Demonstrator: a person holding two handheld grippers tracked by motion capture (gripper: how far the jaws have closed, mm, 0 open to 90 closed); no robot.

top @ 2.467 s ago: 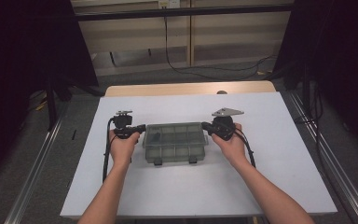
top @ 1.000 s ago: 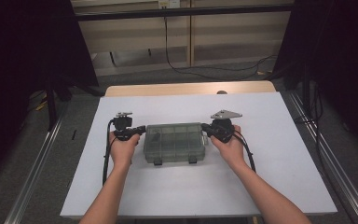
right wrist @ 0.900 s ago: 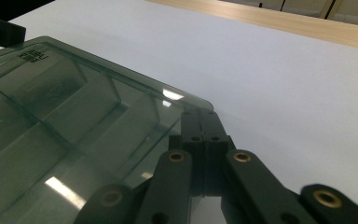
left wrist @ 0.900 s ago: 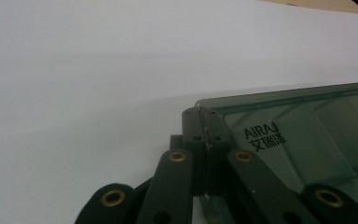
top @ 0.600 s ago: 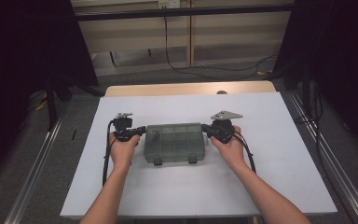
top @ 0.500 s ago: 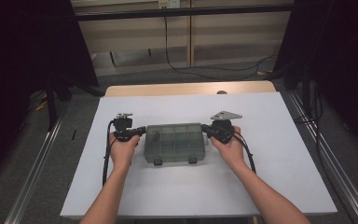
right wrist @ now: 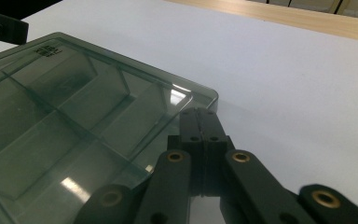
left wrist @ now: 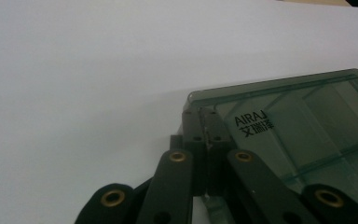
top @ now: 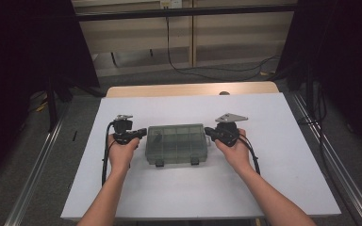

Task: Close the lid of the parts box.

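On the white table sheet (top: 283, 155), a little toward the far side of its middle, we see a smoky translucent compartment box (top: 175, 143) lying flat with its lid down and two dark latches (top: 159, 163) on the edge nearest the person. Through the lid we can make out dividing walls that split the inside into several cells, though we cannot tell whether anything lies in them.

We find the left gripper (top: 141, 133) at the box's left end, held in the left hand (top: 121, 153), its tips at the far left corner. From the left gripper view, the left gripper's (left wrist: 207, 126) jaws stand pressed together with no gap, and they appear to rest against the corner of the lid beside the printed brand mark (left wrist: 252, 123); nothing is clamped between them.

We find the right gripper (top: 209, 132) mirrored at the box's right end in the right hand (top: 235, 151), with a grey three-cornered plate (top: 231, 117) on top. In the right gripper view the right gripper's (right wrist: 199, 119) jaws are likewise closed flat on each other, tips at the box's corner, gripping nothing.

Behind the sheet, we see a strip of bare wooden tabletop (top: 188, 89).
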